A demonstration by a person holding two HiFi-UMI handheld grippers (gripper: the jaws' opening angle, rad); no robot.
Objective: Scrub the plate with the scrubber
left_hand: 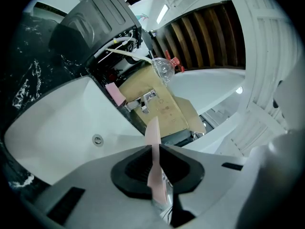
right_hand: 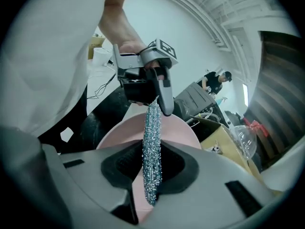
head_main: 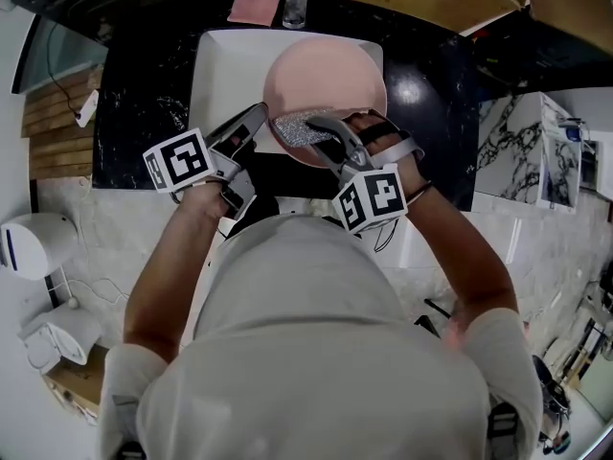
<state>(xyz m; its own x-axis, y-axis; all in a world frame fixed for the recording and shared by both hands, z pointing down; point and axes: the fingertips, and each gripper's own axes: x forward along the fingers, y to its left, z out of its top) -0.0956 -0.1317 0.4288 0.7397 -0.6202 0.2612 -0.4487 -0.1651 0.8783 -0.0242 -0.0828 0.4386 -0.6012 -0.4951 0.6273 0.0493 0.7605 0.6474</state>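
A round pink plate (head_main: 326,80) hangs tilted over the white sink (head_main: 222,65). My left gripper (head_main: 257,116) is shut on the plate's left rim; in the left gripper view the plate (left_hand: 153,132) shows edge-on between the pads of that gripper (left_hand: 155,152). My right gripper (head_main: 321,125) is shut on a silver sparkly scrubber (head_main: 300,130), which lies against the plate's lower face. In the right gripper view the scrubber (right_hand: 152,142) stands upright between the jaws of the right gripper (right_hand: 151,159), with the plate (right_hand: 178,132) behind it and the left gripper (right_hand: 159,97) at the plate's far rim.
The sink sits in a black marble counter (head_main: 144,94). A pink cloth (head_main: 254,8) and a small glass (head_main: 295,3) stand behind the sink. A cardboard box (left_hand: 167,109), a faucet (left_hand: 147,100) and the sink drain (left_hand: 97,139) show in the left gripper view.
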